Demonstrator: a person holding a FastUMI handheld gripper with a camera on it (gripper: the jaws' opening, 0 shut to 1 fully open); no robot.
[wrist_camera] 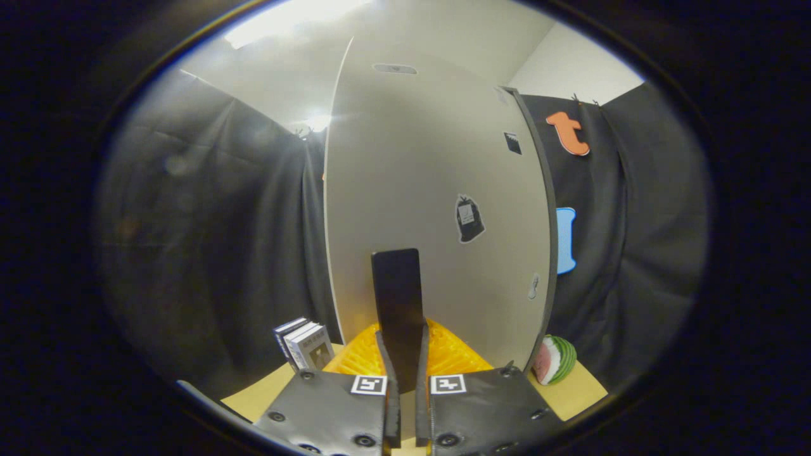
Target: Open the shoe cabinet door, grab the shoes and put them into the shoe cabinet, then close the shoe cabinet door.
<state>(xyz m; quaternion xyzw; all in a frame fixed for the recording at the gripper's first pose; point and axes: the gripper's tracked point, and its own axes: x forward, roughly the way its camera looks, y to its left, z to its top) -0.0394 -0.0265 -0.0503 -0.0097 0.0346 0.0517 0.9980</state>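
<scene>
The shoe cabinet door (437, 190) is a tall pale panel with a dark edge and a few small stickers, standing straight ahead of me. A flat black handle (396, 285) sticks up from its lower part. My gripper (402, 332) is shut on this handle, one finger pressing on each side of its lower end. Just beyond the fingers, at the foot of the door, lies an orange ribbed surface (453, 354).
Several small upright books (305, 345) stand on the tan tabletop (253, 396) left of the fingers. A watermelon-slice toy (554, 360) lies to the right of the door's lower corner. Black cloth walls close in on both sides.
</scene>
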